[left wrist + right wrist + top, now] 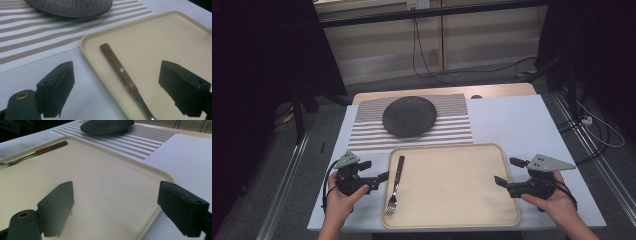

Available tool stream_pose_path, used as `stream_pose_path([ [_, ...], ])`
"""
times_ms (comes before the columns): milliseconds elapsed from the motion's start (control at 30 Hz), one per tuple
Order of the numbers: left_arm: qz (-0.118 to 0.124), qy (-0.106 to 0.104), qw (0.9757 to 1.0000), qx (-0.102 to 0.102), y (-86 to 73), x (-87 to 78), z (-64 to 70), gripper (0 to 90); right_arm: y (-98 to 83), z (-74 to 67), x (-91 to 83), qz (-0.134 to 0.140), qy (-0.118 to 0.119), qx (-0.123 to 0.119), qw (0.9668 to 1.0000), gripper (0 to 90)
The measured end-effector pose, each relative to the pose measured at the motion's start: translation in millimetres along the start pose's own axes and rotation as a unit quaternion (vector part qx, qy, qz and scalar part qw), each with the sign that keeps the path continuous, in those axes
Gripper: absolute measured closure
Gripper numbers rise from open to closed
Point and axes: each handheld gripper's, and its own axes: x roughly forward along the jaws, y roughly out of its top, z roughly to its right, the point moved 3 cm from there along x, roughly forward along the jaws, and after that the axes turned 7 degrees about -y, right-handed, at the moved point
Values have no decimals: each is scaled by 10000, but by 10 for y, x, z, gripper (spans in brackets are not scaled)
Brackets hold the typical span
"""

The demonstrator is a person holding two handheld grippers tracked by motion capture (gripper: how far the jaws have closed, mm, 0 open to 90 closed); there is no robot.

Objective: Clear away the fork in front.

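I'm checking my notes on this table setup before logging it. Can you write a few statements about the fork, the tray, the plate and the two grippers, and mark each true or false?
1. The fork lies in the beige tray, near its left edge. True.
2. The left gripper is clamped on the fork's handle. False: its jaws stand open beside the tray, and the fork lies free.
3. The dark plate sits on the striped placemat. True.
4. The fork's tines point toward the plate. False: the wooden handle points toward the plate, the tines toward the person.
5. The right gripper holds the plate. False: its jaws are open and empty at the tray's right edge.
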Motion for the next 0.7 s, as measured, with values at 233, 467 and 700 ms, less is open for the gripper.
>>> stream_pose_path([
  [233, 29, 19, 9999, 157, -17, -73, 3, 108, -35, 63, -102, 59, -80, 52, 9999, 137],
  [467, 64, 12, 9997, 227, -85, -86, -4, 88, -98, 97, -128, 65, -134, 61, 9999, 136],
  [700, 213, -39, 9993, 290, -124, -134, -25, 74, -127, 127, -163, 147, -195, 42, 9997, 135],
])
